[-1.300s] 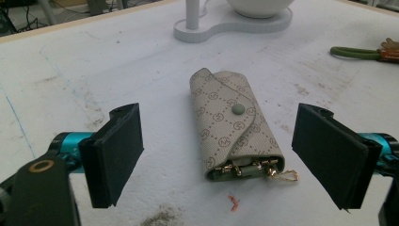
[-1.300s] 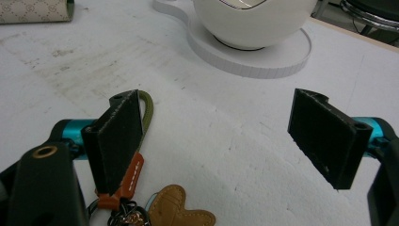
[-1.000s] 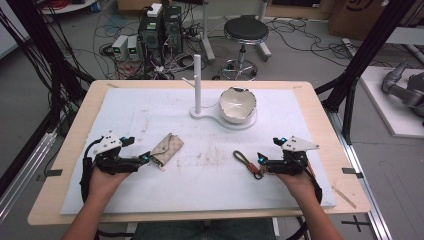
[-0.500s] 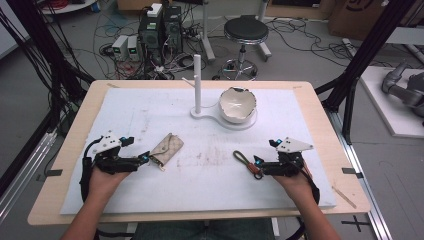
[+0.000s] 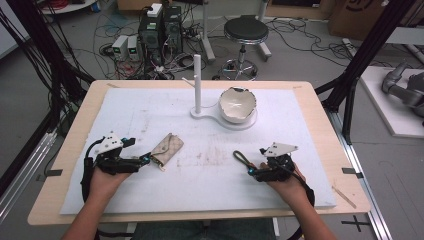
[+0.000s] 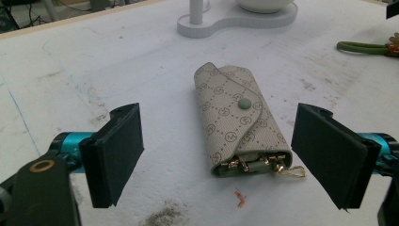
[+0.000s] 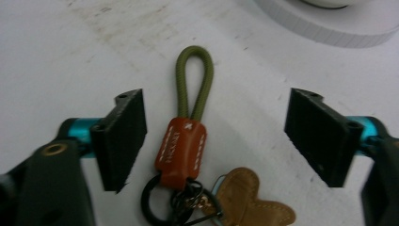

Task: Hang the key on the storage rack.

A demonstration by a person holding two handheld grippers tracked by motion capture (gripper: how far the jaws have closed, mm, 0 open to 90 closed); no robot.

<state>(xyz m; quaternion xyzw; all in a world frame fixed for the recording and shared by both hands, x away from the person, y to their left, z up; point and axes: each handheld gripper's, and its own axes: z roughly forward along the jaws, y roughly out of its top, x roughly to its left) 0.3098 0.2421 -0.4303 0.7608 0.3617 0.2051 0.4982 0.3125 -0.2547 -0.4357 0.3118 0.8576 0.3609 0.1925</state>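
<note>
Two grippers advanced slightly toward targets since 1 s ago. Left gripper (image 6: 221,160) jaws wide, straddling key pouch (image 6: 241,127) on table mat (image 5: 150,110). Right gripper (image 7: 214,141) jaws wide around keychain (image 7: 186,141), touching nothing. Judgement: both grasps imminent, closing not yet begun.

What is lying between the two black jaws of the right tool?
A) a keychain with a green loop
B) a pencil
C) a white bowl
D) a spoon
A: in the right gripper view a keychain with a green cord loop and a brown leather tab lies on the table between the open jaws of the right tool, not yet gripped.
</note>
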